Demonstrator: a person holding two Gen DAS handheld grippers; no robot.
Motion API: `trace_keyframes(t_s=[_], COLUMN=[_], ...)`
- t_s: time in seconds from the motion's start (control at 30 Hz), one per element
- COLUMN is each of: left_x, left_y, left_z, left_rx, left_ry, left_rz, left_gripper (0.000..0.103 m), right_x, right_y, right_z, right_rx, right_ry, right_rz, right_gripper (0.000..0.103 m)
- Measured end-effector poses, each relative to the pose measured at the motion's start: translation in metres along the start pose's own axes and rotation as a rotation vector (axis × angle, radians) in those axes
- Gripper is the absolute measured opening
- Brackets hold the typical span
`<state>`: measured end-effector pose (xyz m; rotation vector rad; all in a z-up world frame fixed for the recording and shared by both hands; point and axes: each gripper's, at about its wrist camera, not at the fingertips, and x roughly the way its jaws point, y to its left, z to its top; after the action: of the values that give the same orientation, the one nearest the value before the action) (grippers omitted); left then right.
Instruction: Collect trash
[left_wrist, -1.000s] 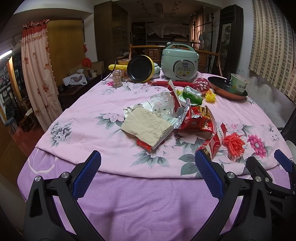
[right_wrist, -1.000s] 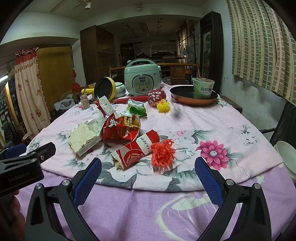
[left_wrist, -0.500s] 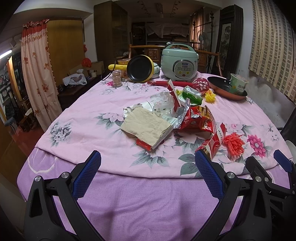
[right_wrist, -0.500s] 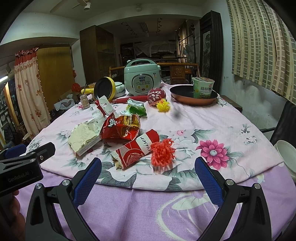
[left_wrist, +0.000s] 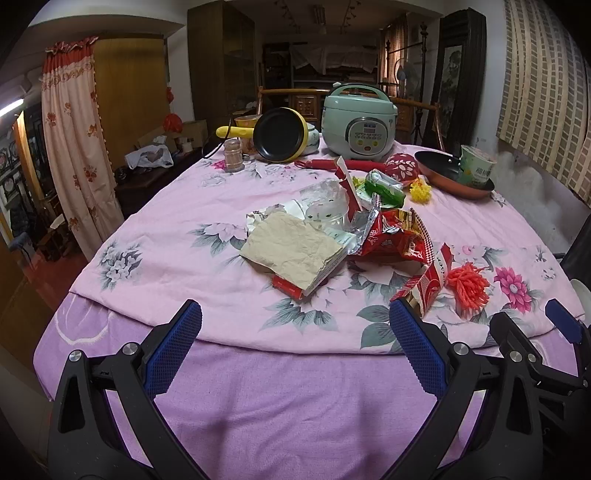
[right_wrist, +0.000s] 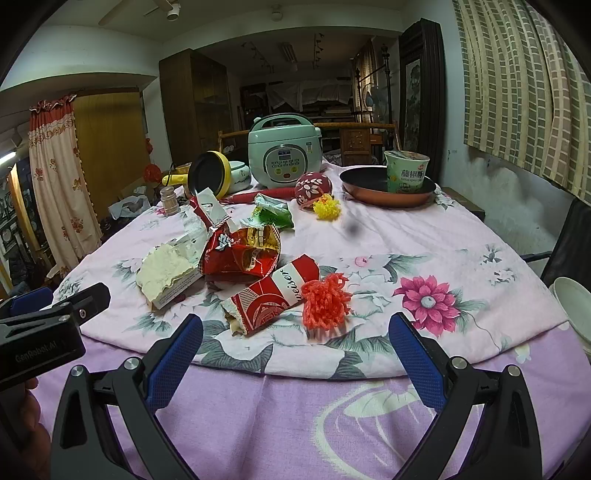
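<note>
With both the left gripper (left_wrist: 295, 332) and right gripper (right_wrist: 295, 343) spread wide and empty at the near table edge, approach the red wrapper (right_wrist: 271, 293) (nearest of the mid-table trash pile) low and pinch a raised fold.

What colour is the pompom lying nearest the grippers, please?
The pompom is orange-red, clearest in the right wrist view.
</note>
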<state>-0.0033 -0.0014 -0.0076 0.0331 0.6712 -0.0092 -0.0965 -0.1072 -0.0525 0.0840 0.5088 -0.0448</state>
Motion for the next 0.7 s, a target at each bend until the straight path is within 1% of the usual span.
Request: trace_keyframes(t_s=[0.33, 0.43, 0.47, 0.53, 0.57, 0.7], left_x=[0.003, 0.005, 0.006, 0.007, 0.008, 0.011], left_y=[0.001, 0.004, 0.007, 0.015, 0.019, 0.034], left_z=[-0.002, -0.001, 0.0, 0.001, 0.002, 0.003], left_rx=[0.008, 0.002, -0.006, -0.022, -0.022, 0.002], left_ry=[0.004, 0.015, 0.02, 0.019, 0.012, -0.01], left_rz=[-0.006, -0.023, -0.03, -0.031, -0.02, 0.046], left_gripper=[0.097, 0.097, 0.097, 0.097, 0.097, 0.097], right_x=[0.001, 0.003, 0.004, 0.01, 0.015, 0.031], right_y=[0.0, -0.005, -0.007, -0.013, -0.017, -0.033], right_z=[0.001, 0.001, 0.002, 0.004, 0.004, 0.008], right_rx=[-0.001, -0.007, -0.012, -0.055, -0.079, -0.128], right_ry=[0.002, 0.019, 0.027, 0.07, 0.097, 0.161], right_rz=[-0.002, -0.001, -0.008, -0.005, -0.005, -0.045], right_gripper=[0.099, 0.099, 0.099, 0.099, 0.099, 0.099])
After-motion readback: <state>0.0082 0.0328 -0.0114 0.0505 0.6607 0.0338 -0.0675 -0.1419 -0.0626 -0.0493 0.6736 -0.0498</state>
